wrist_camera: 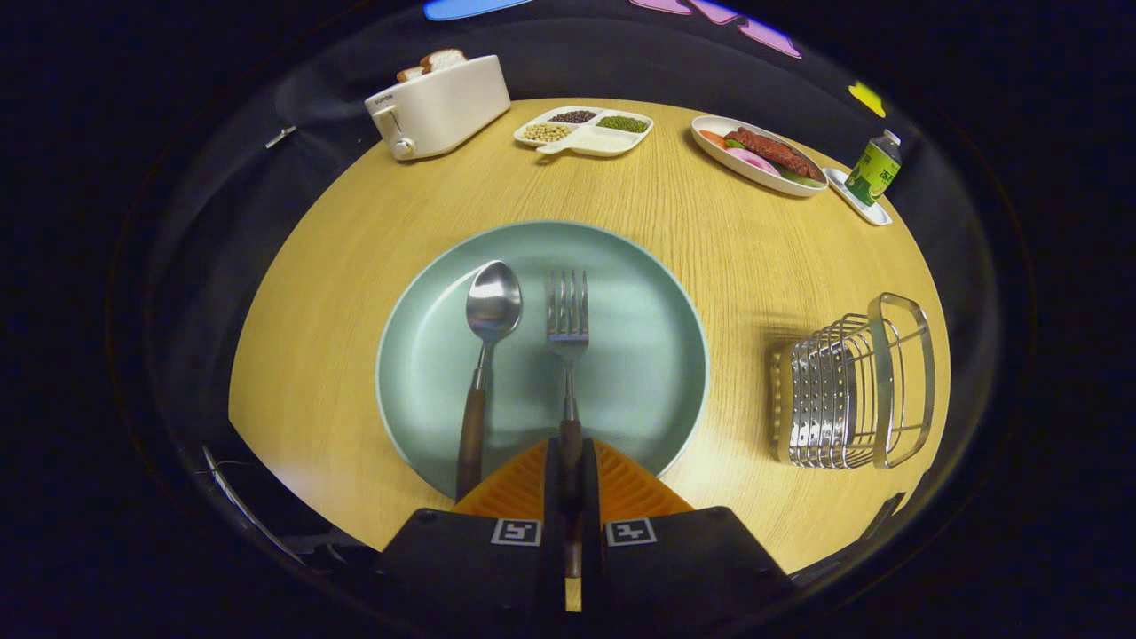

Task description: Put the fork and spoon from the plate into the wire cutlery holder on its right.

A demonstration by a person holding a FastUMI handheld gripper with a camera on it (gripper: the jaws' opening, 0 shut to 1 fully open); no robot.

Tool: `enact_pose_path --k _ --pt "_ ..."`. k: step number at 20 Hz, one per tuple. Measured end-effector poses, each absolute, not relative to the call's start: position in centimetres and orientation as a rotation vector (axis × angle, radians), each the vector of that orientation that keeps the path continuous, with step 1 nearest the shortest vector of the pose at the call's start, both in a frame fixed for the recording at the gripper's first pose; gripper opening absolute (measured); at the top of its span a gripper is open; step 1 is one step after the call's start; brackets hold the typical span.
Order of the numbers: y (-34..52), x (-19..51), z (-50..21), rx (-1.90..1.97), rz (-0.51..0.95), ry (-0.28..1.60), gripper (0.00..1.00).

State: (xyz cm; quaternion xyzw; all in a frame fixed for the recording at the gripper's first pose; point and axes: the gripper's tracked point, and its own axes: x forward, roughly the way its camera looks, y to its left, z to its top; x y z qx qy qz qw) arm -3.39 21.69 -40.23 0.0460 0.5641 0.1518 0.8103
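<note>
With its two fingers drawn together on the dark wooden handle of the steel fork (568, 355), the gripper (570, 461) reaches level over the near rim of the round pale-green plate (648, 373). One fork and one wood-handled steel spoon (486, 355) lie side by side on that plate. One chrome wire cutlery holder (856, 390) stands on the wooden table (355, 293), well right of the plate.
</note>
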Motion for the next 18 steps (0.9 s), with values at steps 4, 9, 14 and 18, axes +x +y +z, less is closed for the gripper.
enact_pose_path --k 4,9,14,18 --pt "21.6 -2.9 -38.7 0.131 0.346 1.162 0.08" --pt "21.7 -2.7 -36.2 0.137 0.389 1.100 0.08" --pt "19.1 -2.7 -30.8 0.131 0.476 1.029 0.08" --pt "12.4 -3.2 -28.1 0.083 0.526 1.080 0.08"
